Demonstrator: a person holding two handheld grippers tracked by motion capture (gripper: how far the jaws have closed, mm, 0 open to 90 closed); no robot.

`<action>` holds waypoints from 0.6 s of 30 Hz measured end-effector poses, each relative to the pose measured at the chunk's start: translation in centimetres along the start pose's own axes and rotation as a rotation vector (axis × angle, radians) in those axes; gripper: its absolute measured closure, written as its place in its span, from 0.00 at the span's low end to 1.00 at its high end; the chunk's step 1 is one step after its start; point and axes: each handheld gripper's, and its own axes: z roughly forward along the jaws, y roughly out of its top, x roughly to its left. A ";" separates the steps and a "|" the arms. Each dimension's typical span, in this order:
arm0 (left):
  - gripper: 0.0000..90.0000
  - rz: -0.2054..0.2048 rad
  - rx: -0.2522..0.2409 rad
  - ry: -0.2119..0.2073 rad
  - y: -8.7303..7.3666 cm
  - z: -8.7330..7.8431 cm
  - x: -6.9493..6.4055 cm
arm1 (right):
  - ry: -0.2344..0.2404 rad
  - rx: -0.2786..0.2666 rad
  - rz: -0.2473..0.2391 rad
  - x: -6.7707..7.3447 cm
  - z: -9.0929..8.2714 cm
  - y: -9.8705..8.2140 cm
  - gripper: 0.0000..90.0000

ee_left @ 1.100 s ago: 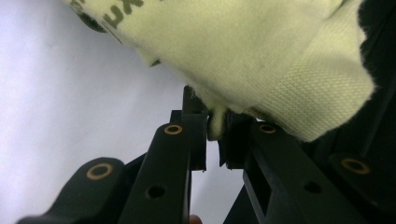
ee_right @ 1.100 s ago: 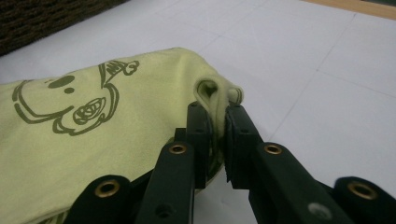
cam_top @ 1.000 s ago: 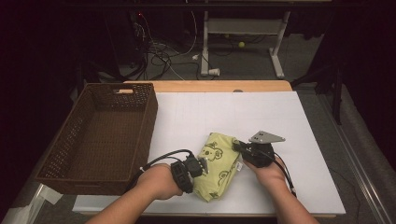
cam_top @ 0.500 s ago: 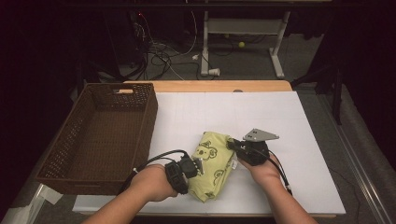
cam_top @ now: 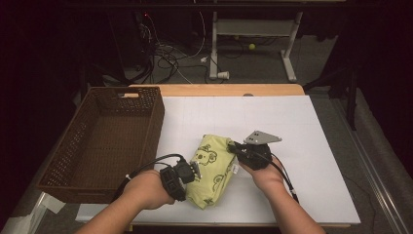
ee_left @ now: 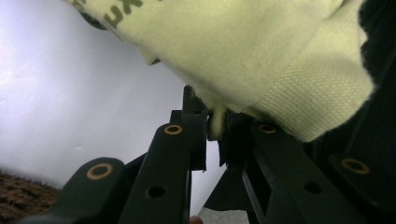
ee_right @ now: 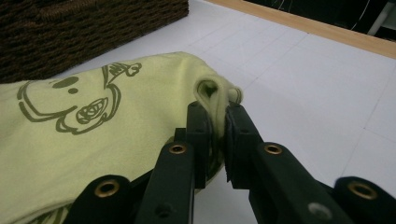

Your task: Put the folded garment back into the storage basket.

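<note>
Nearest the person, the left hand-held black two-jaw gripper [cam_top: 194, 170] is clamped on the near-left edge of the folded pale yellow-green cotton garment with a printed cartoon figure [cam_top: 213, 168]; the left gripper view shows a bunched fold of fabric [ee_left: 216, 122] pinched between its narrow jaws.

A little farther in, the right hand-held black two-jaw gripper [cam_top: 235, 146] holds the garment's far-right edge — the right gripper view shows a tuck of cloth [ee_right: 215, 100] squeezed between its jaws.

The garment therefore lies between the two grippers, its long axis running from near-left to far-right, on the white table surface [cam_top: 302, 126].

Farther left stands the dark brown woven wicker basket [cam_top: 83, 141], just beside the garment. Judgement: any transfer goes leftward, and the left hand is the nearer to that basket.
</note>
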 end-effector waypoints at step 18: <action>0.89 -0.011 -0.009 0.004 -0.9 -1.1 0.8 | 0.001 -0.035 -0.008 0.9 -0.7 1.6 0.93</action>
